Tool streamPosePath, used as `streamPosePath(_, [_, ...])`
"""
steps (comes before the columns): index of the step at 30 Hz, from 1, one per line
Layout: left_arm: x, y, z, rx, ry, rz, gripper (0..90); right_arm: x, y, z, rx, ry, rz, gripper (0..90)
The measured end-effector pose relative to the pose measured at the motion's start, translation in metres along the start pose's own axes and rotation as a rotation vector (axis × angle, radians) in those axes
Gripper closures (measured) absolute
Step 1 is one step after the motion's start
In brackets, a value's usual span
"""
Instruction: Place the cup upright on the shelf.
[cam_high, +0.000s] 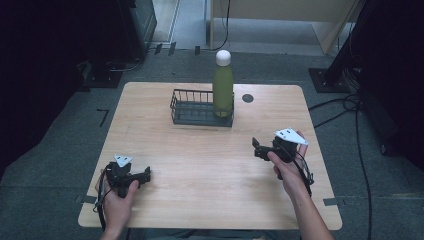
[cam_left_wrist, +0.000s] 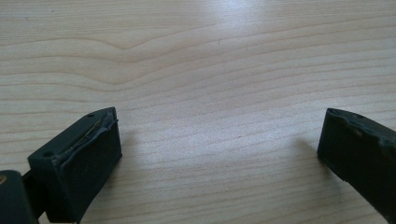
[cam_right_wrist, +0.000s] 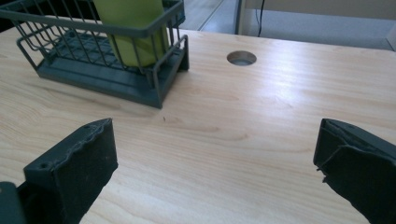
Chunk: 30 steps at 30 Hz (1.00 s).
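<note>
From the high view, a wooden table (cam_high: 210, 165) carries a dark wire basket (cam_high: 192, 107) near the middle of its far edge. A green bottle (cam_high: 223, 90) with a white cap (cam_high: 223, 57) stands upright inside the basket, at its right end. Just to the right of the basket there is a round hole (cam_high: 248, 98) in the table top. The left gripper (cam_high: 145, 175) is held by the left hand (cam_high: 117, 197) close to the near left corner of the table, low over the wood, and its jaws point to the right. The right gripper (cam_high: 256, 147) is held by the right hand (cam_high: 287, 172) toward the right edge, about halfway between the near and far edges, well apart from the basket and the bottle.

In the left gripper view, the left gripper (cam_left_wrist: 219, 135) has its two black jaws spread wide, with nothing between them, and under them lies bare wood of the table (cam_left_wrist: 210, 70).

In the right gripper view, the right gripper (cam_right_wrist: 215, 144) also has its jaws spread wide and holds nothing. Ahead of it, toward the far edge, stands the basket (cam_right_wrist: 107, 79) with the lower part of the green bottle (cam_right_wrist: 133, 28) inside it, against the basket's end wall. The hole (cam_right_wrist: 241, 58) lies beside the basket on the table (cam_right_wrist: 243, 121).
</note>
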<state>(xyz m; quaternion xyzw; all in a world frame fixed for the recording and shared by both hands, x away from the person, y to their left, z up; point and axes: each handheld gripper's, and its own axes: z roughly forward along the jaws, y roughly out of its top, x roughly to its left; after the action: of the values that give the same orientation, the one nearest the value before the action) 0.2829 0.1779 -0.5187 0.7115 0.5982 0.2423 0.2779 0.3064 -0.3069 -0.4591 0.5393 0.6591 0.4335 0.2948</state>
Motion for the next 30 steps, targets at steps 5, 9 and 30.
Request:
streamPosePath(5, [0.000, 0.000, 0.000, 0.000, 0.000, 0.000, 0.0, -0.008, -0.010, -0.005, 0.007, -0.016, 0.011, 0.0])
streamPosePath(9, [0.000, 0.000, 0.000, 0.000, 0.000, -0.001, 0.0, -0.014, -0.018, -0.009, 0.016, -0.026, 0.019, 0.0])
streamPosePath(30, [0.000, 0.000, 0.000, 0.000, 0.000, -0.001, 0.0, -0.048, -0.064, -0.034, 0.073, -0.096, 0.085, 0.0])
